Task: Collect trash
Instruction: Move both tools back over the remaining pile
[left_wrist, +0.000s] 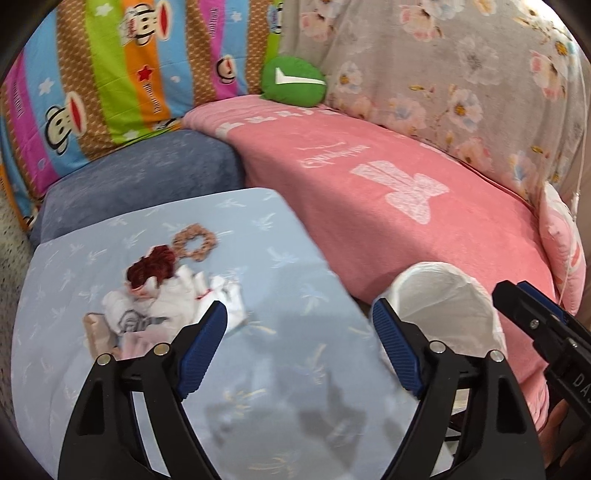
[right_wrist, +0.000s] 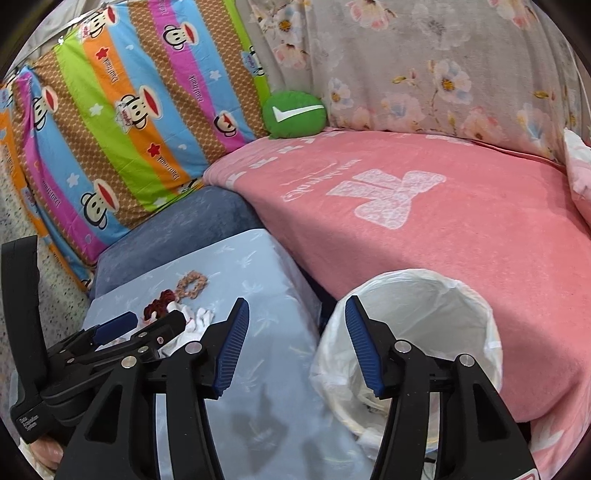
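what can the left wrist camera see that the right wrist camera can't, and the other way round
Only the left wrist view shows the whole pile of crumpled white trash, with a beige piece at its near edge.

Only the right wrist view looks down into the lined trash bin, and it shows the left gripper from the side, over that pile.

Both show the light blue cushion, the two hair scrunchies, the pink blanket, the green pillow and the striped monkey-print pillow. Both grippers are open and empty; the right gripper is near the bin.
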